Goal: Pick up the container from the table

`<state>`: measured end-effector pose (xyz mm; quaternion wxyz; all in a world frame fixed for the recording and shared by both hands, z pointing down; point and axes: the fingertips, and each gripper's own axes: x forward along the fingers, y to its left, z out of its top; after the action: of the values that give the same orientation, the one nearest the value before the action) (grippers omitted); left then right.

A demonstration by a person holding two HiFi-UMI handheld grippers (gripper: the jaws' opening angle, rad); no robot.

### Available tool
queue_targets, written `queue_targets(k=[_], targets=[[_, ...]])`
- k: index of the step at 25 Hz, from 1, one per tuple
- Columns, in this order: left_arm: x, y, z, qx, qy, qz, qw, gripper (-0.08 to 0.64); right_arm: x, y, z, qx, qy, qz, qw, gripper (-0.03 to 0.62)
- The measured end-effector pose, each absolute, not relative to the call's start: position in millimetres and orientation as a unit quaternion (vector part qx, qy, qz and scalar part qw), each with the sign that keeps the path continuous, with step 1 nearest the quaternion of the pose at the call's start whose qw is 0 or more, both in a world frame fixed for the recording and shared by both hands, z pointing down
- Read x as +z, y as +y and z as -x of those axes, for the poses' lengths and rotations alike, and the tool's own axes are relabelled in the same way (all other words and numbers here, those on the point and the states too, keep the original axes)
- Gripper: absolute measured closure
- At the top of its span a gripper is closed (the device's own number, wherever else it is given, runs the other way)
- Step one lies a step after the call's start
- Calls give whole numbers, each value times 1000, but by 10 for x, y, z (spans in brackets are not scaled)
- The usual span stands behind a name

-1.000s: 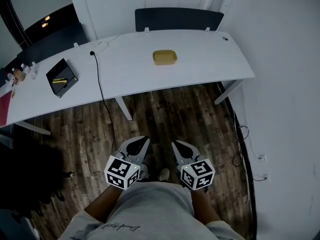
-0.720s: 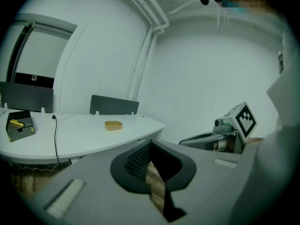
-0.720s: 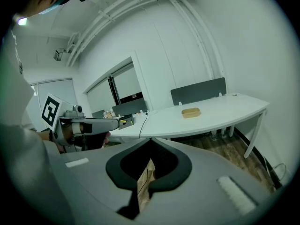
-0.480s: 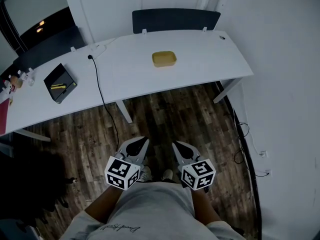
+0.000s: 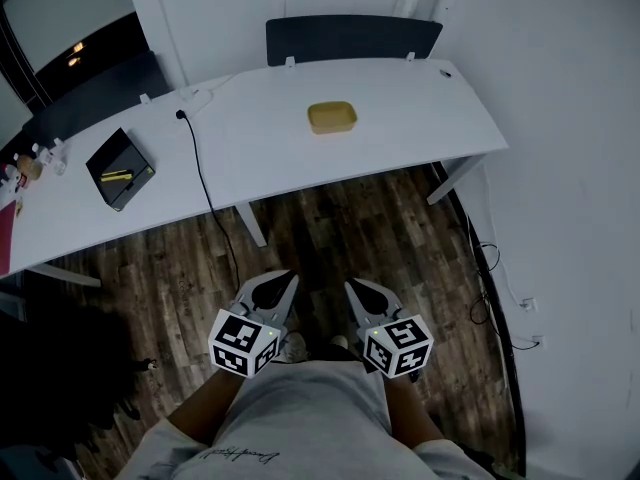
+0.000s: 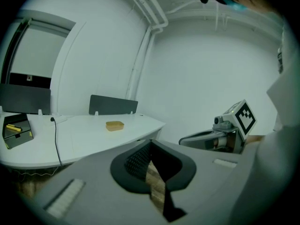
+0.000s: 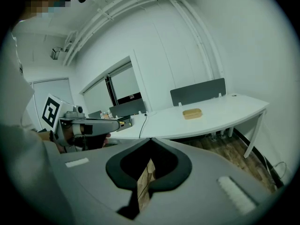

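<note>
The container is a small, shallow yellow tub lying alone on the white table, toward its far side. It also shows far off in the left gripper view and the right gripper view. My left gripper and right gripper hang side by side close to the person's body, over the wooden floor and well short of the table. Both are shut with nothing in them. In each gripper view the jaws meet at the tip, left gripper and right gripper.
A black box with a yellow item lies at the table's left, beside a black cable that runs off the front edge. A dark panel stands behind the table. Table legs reach the floor, and a white wall closes the right.
The head view has shifted slightly, so the table sits a little differently in frame. Both grippers keep their place and stay shut.
</note>
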<state>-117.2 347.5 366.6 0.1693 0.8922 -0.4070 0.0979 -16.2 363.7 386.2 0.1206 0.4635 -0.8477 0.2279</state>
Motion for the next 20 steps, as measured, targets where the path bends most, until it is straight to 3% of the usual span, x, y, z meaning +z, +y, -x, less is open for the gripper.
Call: queue_targets(k=[20], targets=[[3682,3171,1162,93,-403,-895,165,558,3842,3334,162,216,-851,-461,128,577]])
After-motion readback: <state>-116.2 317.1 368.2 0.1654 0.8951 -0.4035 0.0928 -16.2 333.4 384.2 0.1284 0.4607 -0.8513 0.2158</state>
